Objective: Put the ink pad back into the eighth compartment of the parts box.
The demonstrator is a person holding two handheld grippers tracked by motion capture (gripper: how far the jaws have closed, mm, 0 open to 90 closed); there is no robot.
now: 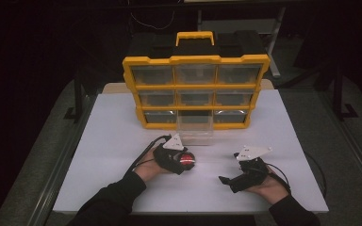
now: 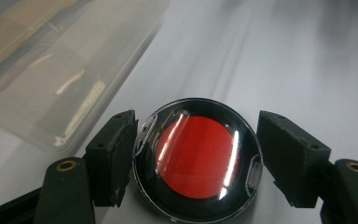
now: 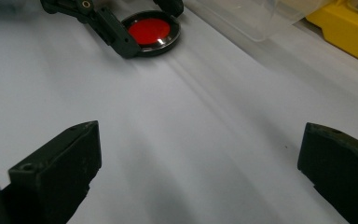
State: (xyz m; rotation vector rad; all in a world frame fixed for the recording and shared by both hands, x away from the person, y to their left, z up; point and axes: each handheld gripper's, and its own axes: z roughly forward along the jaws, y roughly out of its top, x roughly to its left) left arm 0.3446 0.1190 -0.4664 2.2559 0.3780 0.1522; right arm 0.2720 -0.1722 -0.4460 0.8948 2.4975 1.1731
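A round black case with a red disc under a clear lid lies flat on the white tabletop, just in front of a pulled-out clear drawer. My left gripper is shut on the case, one black pad against each side of its rim. In the left gripper view the case sits between those pads. My right gripper rests to the right of it, held in a hand and pointing left. Its jaws stand wide open over bare table. The right gripper view shows the case farther off.
A yellow organizer with three rows of clear drawers stands upright at the back of the table. Its bottom middle drawer is drawn out toward me. Both forearms come in from the table's front edge. Dark floor surrounds the table.
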